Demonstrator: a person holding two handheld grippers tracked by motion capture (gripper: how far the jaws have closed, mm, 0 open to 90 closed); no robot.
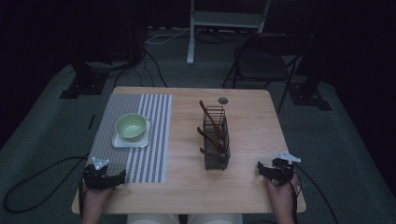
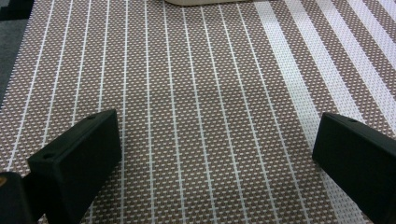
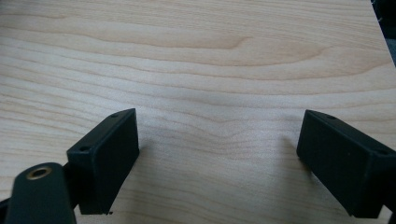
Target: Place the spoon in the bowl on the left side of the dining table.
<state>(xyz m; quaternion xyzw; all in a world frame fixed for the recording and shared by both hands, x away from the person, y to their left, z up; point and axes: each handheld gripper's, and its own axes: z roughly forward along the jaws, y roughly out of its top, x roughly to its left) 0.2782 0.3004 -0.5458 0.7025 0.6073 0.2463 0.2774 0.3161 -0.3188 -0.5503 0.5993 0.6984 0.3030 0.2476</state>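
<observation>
A green bowl [image 1: 130, 126] sits on a white square plate [image 1: 144, 141] on a striped placemat [image 1: 149, 140]. At the table's middle a dark wire basket [image 1: 216, 158] holds brown wooden utensils [image 1: 211, 121]. My left gripper [image 1: 103, 175] rests open on the mat's near edge, a hand behind it. In the left gripper view it [image 2: 217, 154] stands wide apart over the striped placemat [image 2: 201, 93], nothing between the jaws. My right gripper [image 1: 273, 169] rests open at the near right of the table. In the right gripper view it [image 3: 219, 158] stands spread over bare wood [image 3: 210, 60].
The wooden table [image 1: 252, 135] has a dark round grommet [image 1: 223, 100] near its far edge. A folding chair [image 1: 261, 63] and a white stand [image 1: 191, 32] are beyond the table. Cables lie on the grey floor [image 1: 32, 186].
</observation>
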